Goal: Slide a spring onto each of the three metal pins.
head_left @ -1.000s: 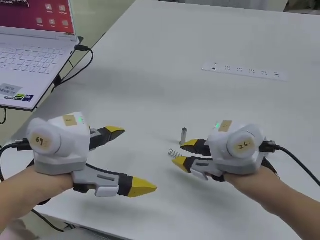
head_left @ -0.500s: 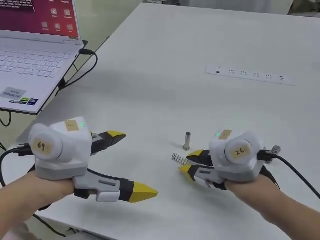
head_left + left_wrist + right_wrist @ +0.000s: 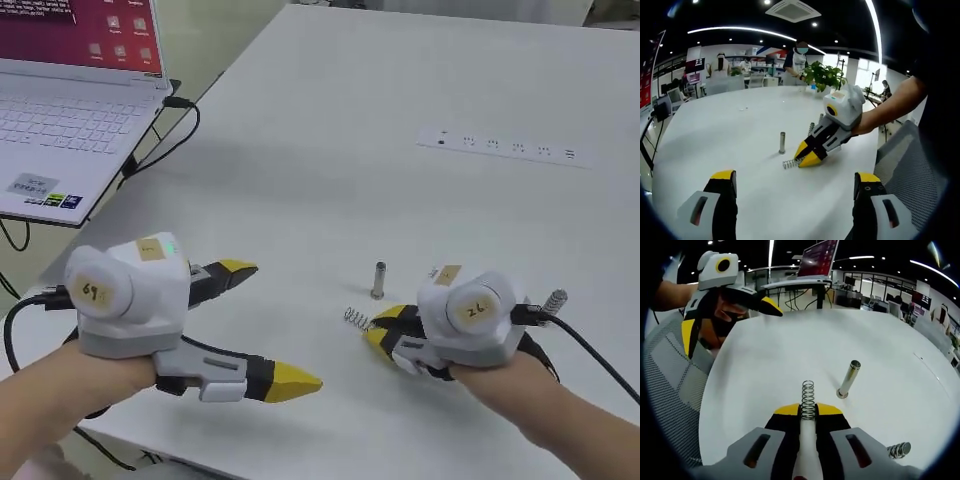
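Near the bare pin (image 3: 379, 280), a spring (image 3: 355, 317) is clamped in the right gripper (image 3: 376, 327); end-on alignment is needed next; the left gripper (image 3: 278, 323) is held agape.

White table (image 3: 330, 120): power strip (image 3: 505, 148), upright pin (image 3: 379, 279), 2nd pin w/ spring (image 3: 555, 299)

An open laptop (image 3: 70, 105) sits at the far left of the white table (image 3: 330, 90), black cable (image 3: 176, 101) plugged in; a power strip (image 3: 505, 147) lies far right.
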Available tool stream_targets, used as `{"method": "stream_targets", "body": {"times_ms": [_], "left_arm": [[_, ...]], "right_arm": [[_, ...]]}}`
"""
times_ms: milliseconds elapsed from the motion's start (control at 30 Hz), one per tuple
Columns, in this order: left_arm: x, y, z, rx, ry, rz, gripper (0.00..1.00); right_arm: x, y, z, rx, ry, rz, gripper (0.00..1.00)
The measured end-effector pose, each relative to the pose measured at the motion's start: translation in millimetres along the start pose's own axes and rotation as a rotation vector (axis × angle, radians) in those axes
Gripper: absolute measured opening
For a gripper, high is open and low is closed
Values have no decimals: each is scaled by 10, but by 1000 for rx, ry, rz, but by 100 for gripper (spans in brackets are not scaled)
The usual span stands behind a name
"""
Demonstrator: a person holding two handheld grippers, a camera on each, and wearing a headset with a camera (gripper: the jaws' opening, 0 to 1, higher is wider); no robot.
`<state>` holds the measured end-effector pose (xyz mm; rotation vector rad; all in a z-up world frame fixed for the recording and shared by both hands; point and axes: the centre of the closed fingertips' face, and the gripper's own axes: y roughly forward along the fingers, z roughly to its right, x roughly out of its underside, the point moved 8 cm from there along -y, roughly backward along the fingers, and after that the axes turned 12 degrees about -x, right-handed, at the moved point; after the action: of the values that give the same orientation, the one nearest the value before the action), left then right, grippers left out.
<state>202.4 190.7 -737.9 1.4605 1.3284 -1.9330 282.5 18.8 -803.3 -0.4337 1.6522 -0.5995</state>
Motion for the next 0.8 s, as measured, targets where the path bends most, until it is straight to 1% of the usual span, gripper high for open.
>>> {"method": "stream_targets", "body": {"times_ms": [100, 200, 267, 300, 333, 367, 467, 667, 800], "left_arm": [[3, 3, 5, 0, -3, -2, 94], [-1, 10, 14, 4, -2, -3, 94], [-10, 24, 21, 6, -6, -1, 94], [-15, 33, 25, 8, -8, 0, 93], [-22, 44, 32, 9, -8, 1, 93], [-40, 63, 53, 15, -6, 5, 93], [-75, 110, 90, 27, -9, 17, 93], [-141, 211, 189, 59, 4, 28, 92], [-186, 241, 226, 76, 11, 40, 91]], "right_arm": [[-16, -35, -12, 5, -18, -6, 8], [-71, -102, -36, -9, 2, 30, 8], [-109, -185, -68, -10, 4, 54, 8], [-118, -232, -87, -19, 10, 61, 8], [-85, -231, -84, -21, 13, 64, 8], [-70, -276, -106, -30, 4, 67, 8], [-85, -435, -147, -31, -10, 69, 8], [-73, -719, -162, -27, -11, 81, 8], [-75, -868, -195, -36, -23, 83, 8]]}}
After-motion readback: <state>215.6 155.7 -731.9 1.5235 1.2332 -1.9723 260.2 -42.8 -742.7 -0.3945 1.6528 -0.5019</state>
